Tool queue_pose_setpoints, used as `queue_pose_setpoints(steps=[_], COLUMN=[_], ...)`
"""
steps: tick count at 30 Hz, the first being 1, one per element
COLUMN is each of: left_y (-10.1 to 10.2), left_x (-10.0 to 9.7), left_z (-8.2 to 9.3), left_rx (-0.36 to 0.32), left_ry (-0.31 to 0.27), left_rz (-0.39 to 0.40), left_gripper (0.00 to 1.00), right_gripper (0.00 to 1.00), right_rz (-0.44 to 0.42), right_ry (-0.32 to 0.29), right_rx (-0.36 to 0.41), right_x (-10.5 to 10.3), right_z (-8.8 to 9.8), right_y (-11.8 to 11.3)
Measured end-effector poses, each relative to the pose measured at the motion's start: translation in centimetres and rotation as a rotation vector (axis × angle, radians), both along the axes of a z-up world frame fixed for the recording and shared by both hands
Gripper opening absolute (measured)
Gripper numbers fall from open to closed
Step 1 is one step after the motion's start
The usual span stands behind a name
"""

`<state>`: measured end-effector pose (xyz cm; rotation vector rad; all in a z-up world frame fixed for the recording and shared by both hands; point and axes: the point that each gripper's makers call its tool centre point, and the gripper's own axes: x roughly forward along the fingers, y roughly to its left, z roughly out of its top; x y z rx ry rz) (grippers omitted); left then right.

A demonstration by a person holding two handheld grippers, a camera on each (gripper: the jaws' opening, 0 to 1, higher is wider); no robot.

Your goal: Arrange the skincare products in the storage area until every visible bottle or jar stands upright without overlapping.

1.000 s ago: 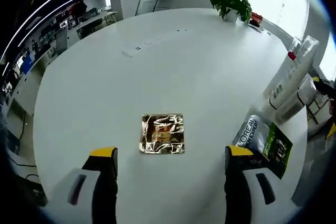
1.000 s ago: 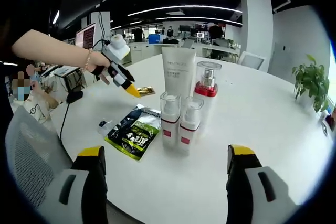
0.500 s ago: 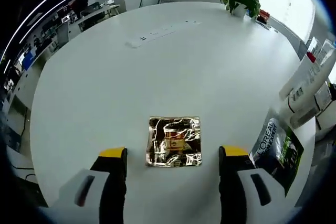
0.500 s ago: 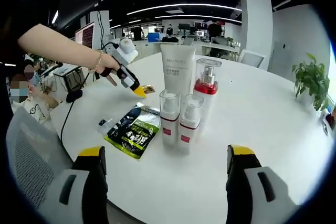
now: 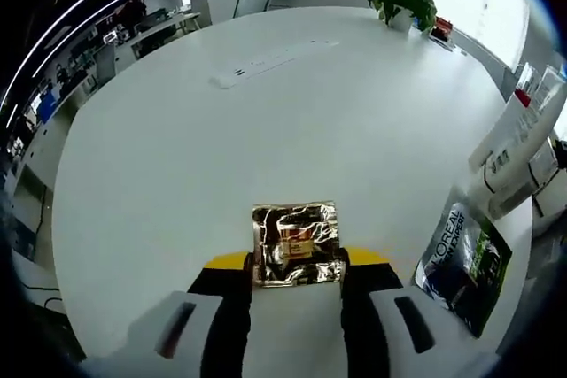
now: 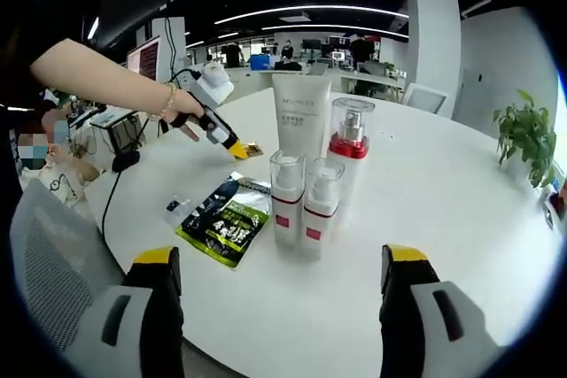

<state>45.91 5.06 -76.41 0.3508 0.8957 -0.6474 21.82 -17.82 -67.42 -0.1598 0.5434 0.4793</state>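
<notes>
- The left hand-held gripper [image 5: 297,263] has its jaws drawn in against both sides of the gold foil sachet [image 5: 296,243], grasping it flat on the tabletop [image 5: 266,121].
- The right hand-held gripper [image 6: 279,263] hangs released, jaws wide apart, at the near tabletop edge.
- Four bottles [image 6: 306,188] stand upright, clustered; the dark sachet [image 6: 226,219] lies beside them.
- Labels are unreadable.
- Far tabletop lies open.

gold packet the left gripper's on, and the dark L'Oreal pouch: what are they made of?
Gold packet: looks like metallised foil film; it's crinkled, with mirror-like glints and dark reflections. The left gripper has closed in on its near edge. Dark pouch: probably glossy printed plastic laminate; it lies flat, with a soft sheen and sharp print. Neither can be confirmed from looks alone.
</notes>
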Motion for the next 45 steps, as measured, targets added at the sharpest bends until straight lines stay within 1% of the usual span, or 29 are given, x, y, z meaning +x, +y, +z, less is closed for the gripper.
queue_pose_setpoints(steps=[4, 6, 7, 10, 12, 14, 16, 20, 21, 28, 29, 32, 34, 35, 37, 39, 42, 45], left_y=[0.0, -0.4, -0.4, -0.2, -0.2, 0.0, -0.1, -0.1, -0.1, -0.2, -0.2, -0.1, 0.1, 0.2, 0.1, -0.2, -0.2, -0.8], left_x=[0.1, -0.1, -0.1, -0.9, -1.0, -2.3, -2.2, -3.1, -3.3, -6.4, -6.4, -7.4, -8.5, -8.6, -9.6, -10.5, -11.2, -12.9], left_z=[0.8, 1.6, 1.4, 2.1, 2.6, 2.6, 2.9, 4.0, 4.0, 5.9, 5.9, 6.4, 6.7, 6.9, 7.6, 7.9, 8.0, 8.6], left_rx=[-0.005, -0.008, -0.010, -0.019, -0.022, -0.029, -0.032, -0.064, -0.068, -0.132, -0.133, -0.136, -0.141, -0.147, -0.159, -0.158, -0.156, -0.156], left_ry=[-0.026, -0.033, -0.037, -0.047, -0.051, -0.056, -0.060, -0.067, -0.068, -0.089, -0.091, -0.097, -0.100, -0.102, -0.114, -0.122, -0.134, -0.144], left_rz=[0.002, -0.003, -0.006, -0.006, -0.006, -0.001, 0.000, 0.018, 0.021, 0.058, 0.062, 0.065, 0.070, 0.073, 0.079, 0.076, 0.066, 0.055], left_gripper=[0.39, 0.39, 0.39, 0.39, 0.39, 0.39, 0.39, 0.39, 0.39, 0.39, 0.39, 0.38, 0.38, 0.38, 0.38, 0.38, 0.38, 0.38], right_gripper=[0.93, 0.93, 0.93, 0.93, 0.93, 0.92, 0.92, 0.92, 0.91, 0.90, 0.90, 0.88, 0.87, 0.87, 0.85, 0.84, 0.81, 0.80], right_rz=[0.004, 0.007, 0.008, 0.012, 0.013, 0.015, 0.016, 0.016, 0.016, 0.031, 0.035, 0.042, 0.048, 0.049, 0.048, 0.044, 0.041, 0.047], right_ry=[-0.003, -0.003, -0.003, -0.007, -0.007, -0.010, -0.014, -0.019, -0.020, -0.031, -0.034, -0.041, -0.041, -0.041, -0.040, -0.038, -0.044, -0.048], right_rx=[0.001, 0.002, 0.002, 0.006, 0.008, 0.012, 0.015, 0.024, 0.027, 0.031, 0.031, 0.033, 0.035, 0.037, 0.050, 0.058, 0.075, 0.077], right_x=[0.0, 0.0, 0.0, 0.0, -0.1, -0.1, -0.1, 0.0, 0.0, -0.1, -0.1, -0.2, -0.3, -0.3, -0.3, -0.3, -0.4, -0.4], right_z=[0.0, 0.1, 0.1, 0.2, 0.2, 0.3, 0.4, 0.5, 0.6, 0.8, 0.9, 1.1, 1.2, 1.2, 1.3, 1.4, 1.6, 1.6], right_y=[0.1, 0.2, 0.2, 0.3, 0.3, 0.4, 0.4, 0.5, 0.5, 0.8, 0.8, 1.0, 1.1, 1.2, 1.2, 1.2, 1.2, 1.3])
